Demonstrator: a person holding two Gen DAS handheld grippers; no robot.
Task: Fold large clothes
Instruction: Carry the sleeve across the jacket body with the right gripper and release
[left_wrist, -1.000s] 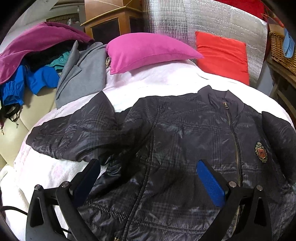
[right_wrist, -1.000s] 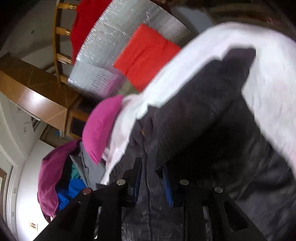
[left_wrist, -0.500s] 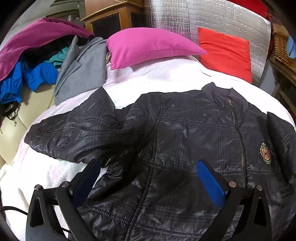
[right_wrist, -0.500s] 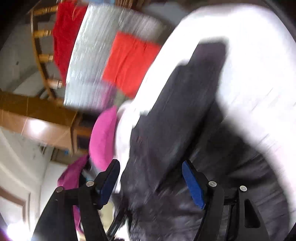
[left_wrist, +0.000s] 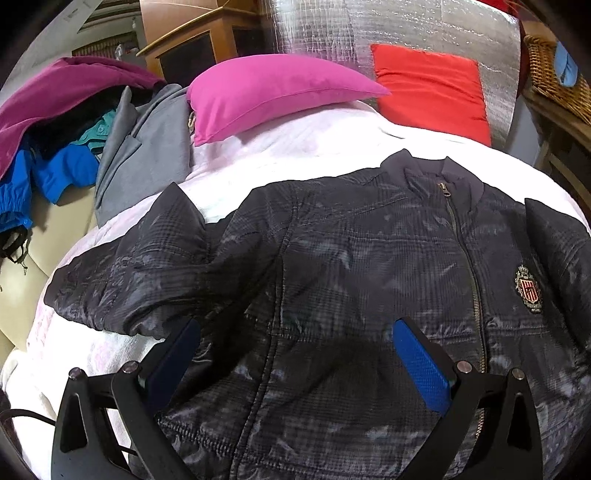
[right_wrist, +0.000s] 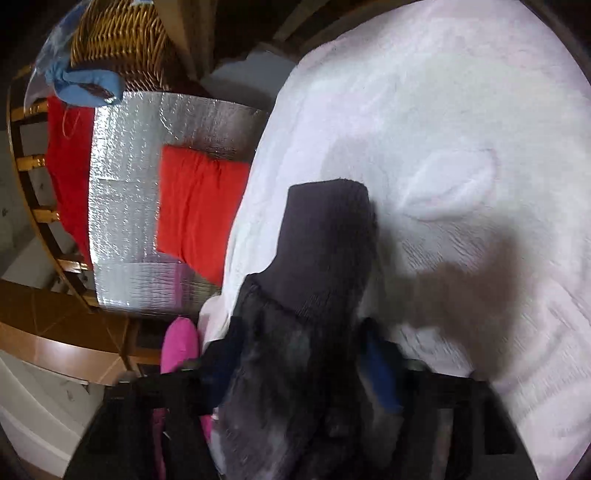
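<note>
Left wrist view shows a dark quilted jacket (left_wrist: 351, 280) lying face up on a bed with a white blanket (left_wrist: 295, 147), collar toward the far pillows, zip closed. Its long axis, hem to collar, runs straight ahead along the view. One sleeve (left_wrist: 140, 273) stretches out sideways to the left, across the blanket. The left tongs (left_wrist: 295, 354) hover low over the jacket's lower front, their two blue fingers wide apart and holding nothing. That sleeve lies just ahead and to the left of them.

Right wrist view is tilted and partly blurred. The other sleeve (right_wrist: 295, 369) runs away from the camera along the fingers' line, ending in a plain ribbed cuff (right_wrist: 328, 243) that rests on the blanket. The right tongs (right_wrist: 299, 362) sit around this sleeve below the cuff, one finger on each side. They appear closed on it, though blur softens the contact.

Judging from this, the right side is nearer to its sleeve, and the fold likely carries that sleeve inward across the chest, crosswise to the jacket's long axis.
</note>
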